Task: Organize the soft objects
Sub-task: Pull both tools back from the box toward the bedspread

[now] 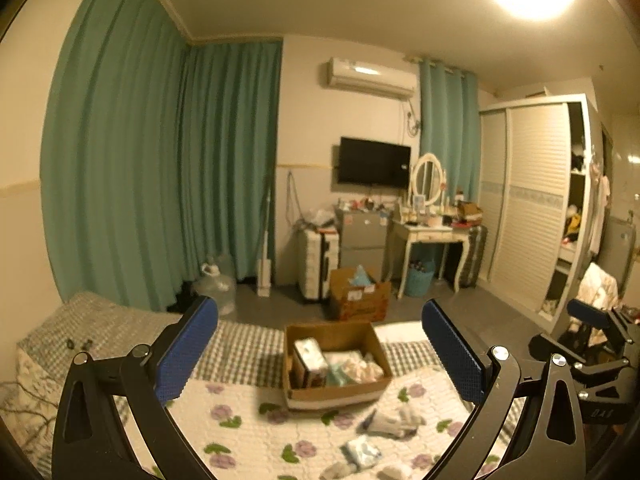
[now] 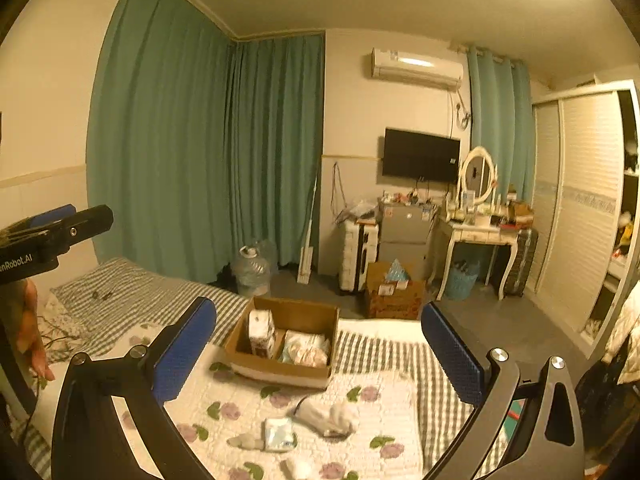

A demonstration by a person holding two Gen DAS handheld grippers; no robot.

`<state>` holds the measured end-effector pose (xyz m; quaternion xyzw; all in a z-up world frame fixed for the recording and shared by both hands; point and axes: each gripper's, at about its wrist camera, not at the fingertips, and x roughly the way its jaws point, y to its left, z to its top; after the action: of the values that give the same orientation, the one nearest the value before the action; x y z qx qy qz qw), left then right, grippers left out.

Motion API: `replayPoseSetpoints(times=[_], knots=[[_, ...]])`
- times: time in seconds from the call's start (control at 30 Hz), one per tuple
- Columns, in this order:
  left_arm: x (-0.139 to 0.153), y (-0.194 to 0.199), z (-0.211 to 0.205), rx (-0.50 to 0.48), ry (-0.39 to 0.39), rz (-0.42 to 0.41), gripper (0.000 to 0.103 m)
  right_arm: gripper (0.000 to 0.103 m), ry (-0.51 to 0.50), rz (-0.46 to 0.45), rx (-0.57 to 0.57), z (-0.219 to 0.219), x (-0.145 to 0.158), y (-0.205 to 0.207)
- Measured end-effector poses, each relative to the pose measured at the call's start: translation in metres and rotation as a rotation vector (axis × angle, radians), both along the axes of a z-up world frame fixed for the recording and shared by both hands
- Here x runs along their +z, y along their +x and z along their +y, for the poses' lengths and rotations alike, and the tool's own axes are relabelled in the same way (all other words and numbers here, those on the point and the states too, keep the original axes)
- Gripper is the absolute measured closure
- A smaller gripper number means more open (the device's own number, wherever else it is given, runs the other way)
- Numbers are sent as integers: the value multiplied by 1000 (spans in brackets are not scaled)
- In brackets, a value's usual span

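An open cardboard box (image 1: 340,394) (image 2: 276,372) sits on the flowered bedspread (image 1: 256,436) (image 2: 392,408). It holds a white carton and soft packets. Loose soft items lie in front of it: a grey-white sock bundle (image 1: 394,420) (image 2: 326,416), a pale blue packet (image 1: 362,452) (image 2: 278,434) and small white pieces. My left gripper (image 1: 320,356) is open and empty, held above the bed facing the box. My right gripper (image 2: 320,356) is open and empty too, to the right of the left one; it shows at the right edge of the left wrist view (image 1: 592,320).
A checked blanket (image 2: 152,292) covers the bed's far side. Beyond the bed stand a water jug (image 2: 252,270), a second cardboard box (image 2: 394,294) on the floor, a suitcase, a small fridge, a dressing table (image 2: 476,236) and a wardrobe (image 2: 580,208). Green curtains hang on the left.
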<state>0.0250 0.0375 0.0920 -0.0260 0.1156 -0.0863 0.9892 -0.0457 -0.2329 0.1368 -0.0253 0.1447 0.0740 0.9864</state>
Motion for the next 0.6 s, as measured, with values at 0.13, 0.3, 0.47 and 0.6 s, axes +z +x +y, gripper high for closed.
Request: replayPoseSetpoints(times=[0.13, 0.3, 0.47, 0.6], knots=[[-20, 3, -5, 13, 7, 34, 0, 0, -7, 40, 2, -1, -17, -2], [-45, 8, -14, 10, 46, 84, 0, 0, -80, 64, -32, 3, -42, 2], [-68, 15, -24, 7, 103, 123, 0, 0, -85, 142, -12, 3, -71, 17], [-88, 23, -27, 3, 115, 164, 0, 0, -91, 200, 11, 5, -94, 26]])
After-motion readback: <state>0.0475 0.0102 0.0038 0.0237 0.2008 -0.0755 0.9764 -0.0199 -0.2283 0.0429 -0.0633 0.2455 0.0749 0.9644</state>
